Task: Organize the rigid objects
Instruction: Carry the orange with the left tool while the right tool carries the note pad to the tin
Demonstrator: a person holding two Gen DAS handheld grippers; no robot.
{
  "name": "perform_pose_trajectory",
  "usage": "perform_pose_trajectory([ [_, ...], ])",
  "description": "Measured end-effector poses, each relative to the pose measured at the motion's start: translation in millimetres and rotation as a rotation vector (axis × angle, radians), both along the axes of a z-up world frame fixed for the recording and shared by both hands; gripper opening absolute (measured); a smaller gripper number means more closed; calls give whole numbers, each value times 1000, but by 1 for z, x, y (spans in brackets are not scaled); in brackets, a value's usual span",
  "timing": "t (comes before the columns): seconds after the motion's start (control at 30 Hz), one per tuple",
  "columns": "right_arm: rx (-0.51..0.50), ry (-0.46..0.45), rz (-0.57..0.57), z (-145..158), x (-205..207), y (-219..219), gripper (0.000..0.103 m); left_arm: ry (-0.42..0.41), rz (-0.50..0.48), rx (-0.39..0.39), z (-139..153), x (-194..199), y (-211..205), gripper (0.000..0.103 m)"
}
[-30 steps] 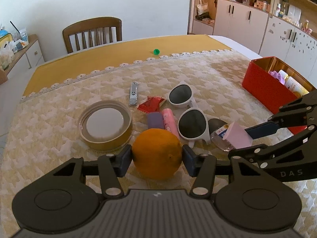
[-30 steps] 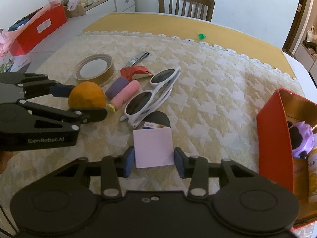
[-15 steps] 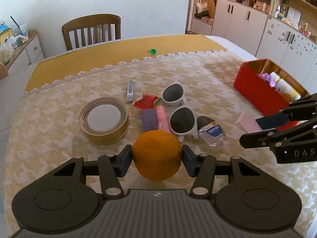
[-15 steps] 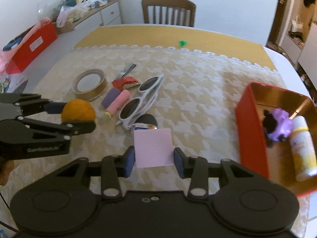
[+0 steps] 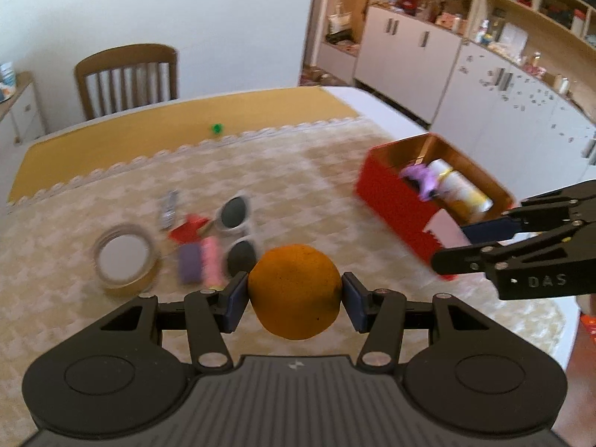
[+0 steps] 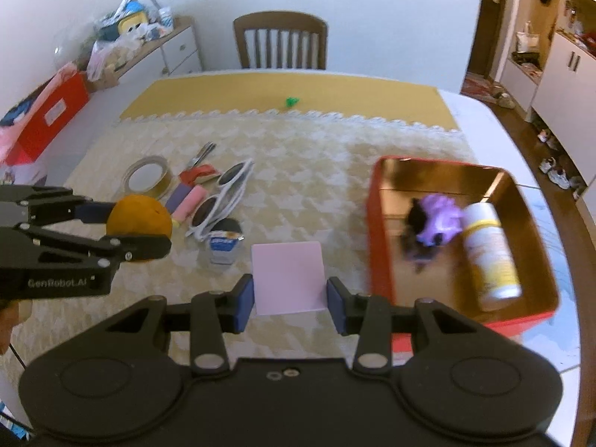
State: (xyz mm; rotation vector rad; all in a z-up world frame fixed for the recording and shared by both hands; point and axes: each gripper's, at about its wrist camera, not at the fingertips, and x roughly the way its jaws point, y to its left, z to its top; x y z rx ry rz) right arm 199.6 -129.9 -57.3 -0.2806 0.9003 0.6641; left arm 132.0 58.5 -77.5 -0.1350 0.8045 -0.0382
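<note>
My left gripper [image 5: 294,300] is shut on an orange [image 5: 294,290] and holds it above the table; the orange also shows in the right wrist view [image 6: 139,218]. My right gripper [image 6: 290,290] is shut on a pink square pad [image 6: 287,277], held above the cloth just left of the red box [image 6: 380,223]. The red box [image 5: 391,193] holds a purple toy [image 6: 437,221] and a white bottle [image 6: 491,255].
On the cloth lie white sunglasses [image 6: 223,197], a tape roll [image 6: 147,178], a purple and a pink stick [image 6: 186,199], a red packet [image 6: 197,173], nail clippers [image 6: 201,152] and a small clear container [image 6: 223,244]. A green cap [image 6: 291,101] lies far back. A chair [image 6: 281,41] stands behind the table.
Both grippers have risen and moved right toward the red box, each keeping its load. The pink pad is now beside the box's left wall.
</note>
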Motion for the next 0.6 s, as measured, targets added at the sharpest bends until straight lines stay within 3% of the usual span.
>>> perform_pose_trajectory([
  [0.23,19,-33,-47,12,17,-40,41,-30,-66,-20,21,21,-44,53],
  [0.6,-25,-42,-62,-2,55,-90,41,-35,-138,8,36,71,-113,53],
])
